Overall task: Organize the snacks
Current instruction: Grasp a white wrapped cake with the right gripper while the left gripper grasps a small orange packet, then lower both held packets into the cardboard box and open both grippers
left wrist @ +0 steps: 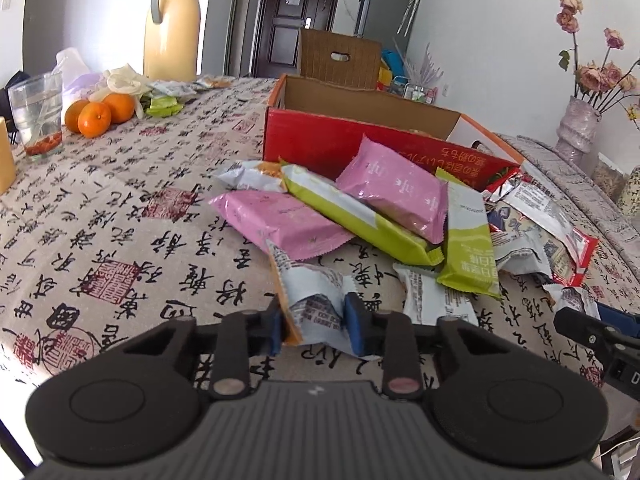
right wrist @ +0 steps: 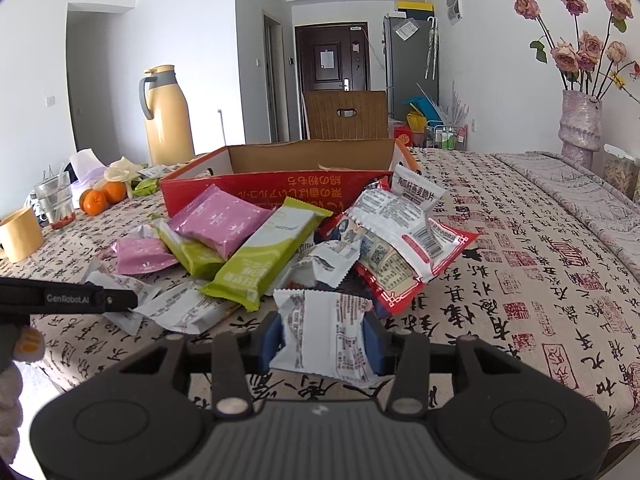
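A heap of snack packets lies on the calligraphy-print tablecloth in front of a red cardboard box (left wrist: 320, 140) (right wrist: 280, 188) with its top open. The heap holds pink packets (left wrist: 396, 188) (right wrist: 220, 220), green bars (left wrist: 360, 216) (right wrist: 268, 252) and white and red packets (right wrist: 404, 240). My left gripper (left wrist: 316, 326) is shut on a white packet with an orange edge (left wrist: 312, 292) at the near side of the heap. My right gripper (right wrist: 324, 340) is shut on another white packet (right wrist: 324, 320), held at the heap's near right side.
A yellow thermos jug (left wrist: 172, 20), oranges (left wrist: 100, 114) and a glass (left wrist: 36, 116) stand at the far left. A vase of dried roses (right wrist: 580, 120) stands at the far right. A chair back (right wrist: 348, 114) rises behind the box. A yellow cup (right wrist: 18, 234) sits at the left edge.
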`<move>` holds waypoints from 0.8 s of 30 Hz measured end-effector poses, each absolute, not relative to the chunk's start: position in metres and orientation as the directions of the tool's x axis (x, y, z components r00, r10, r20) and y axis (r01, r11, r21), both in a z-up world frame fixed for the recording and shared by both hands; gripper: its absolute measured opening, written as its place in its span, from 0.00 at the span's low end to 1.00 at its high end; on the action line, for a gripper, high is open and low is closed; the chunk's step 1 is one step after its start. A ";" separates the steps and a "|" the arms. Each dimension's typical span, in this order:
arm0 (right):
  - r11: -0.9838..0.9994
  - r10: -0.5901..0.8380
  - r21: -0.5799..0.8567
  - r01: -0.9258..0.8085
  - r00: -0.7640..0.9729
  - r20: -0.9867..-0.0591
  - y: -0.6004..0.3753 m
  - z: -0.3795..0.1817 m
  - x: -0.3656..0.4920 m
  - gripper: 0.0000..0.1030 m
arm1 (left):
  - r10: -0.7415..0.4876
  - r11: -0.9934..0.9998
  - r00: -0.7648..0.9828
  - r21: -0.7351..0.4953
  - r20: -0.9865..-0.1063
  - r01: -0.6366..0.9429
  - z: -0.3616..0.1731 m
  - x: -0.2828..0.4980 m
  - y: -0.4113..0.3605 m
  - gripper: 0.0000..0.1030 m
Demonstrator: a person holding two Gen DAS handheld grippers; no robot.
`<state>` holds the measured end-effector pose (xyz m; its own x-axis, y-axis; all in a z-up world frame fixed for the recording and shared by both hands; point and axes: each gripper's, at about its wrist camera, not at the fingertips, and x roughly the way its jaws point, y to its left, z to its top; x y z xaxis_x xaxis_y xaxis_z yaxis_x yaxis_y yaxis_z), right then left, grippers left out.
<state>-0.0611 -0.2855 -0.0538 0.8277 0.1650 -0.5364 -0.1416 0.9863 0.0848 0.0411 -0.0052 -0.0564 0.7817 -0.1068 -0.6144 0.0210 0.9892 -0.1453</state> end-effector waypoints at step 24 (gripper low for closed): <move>0.983 0.181 0.088 -0.158 0.860 -0.477 -0.285 -0.038 -0.062 0.41 | -0.162 0.983 0.858 -0.160 -0.487 0.095 -0.022 0.023 -0.009 0.19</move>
<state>-0.0619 -0.2850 -0.0377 0.8597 0.1813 -0.4775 -0.1583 0.9834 0.0884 0.0233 -0.0091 -0.0222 0.8583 -0.1619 -0.4869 0.0947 0.9826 -0.1597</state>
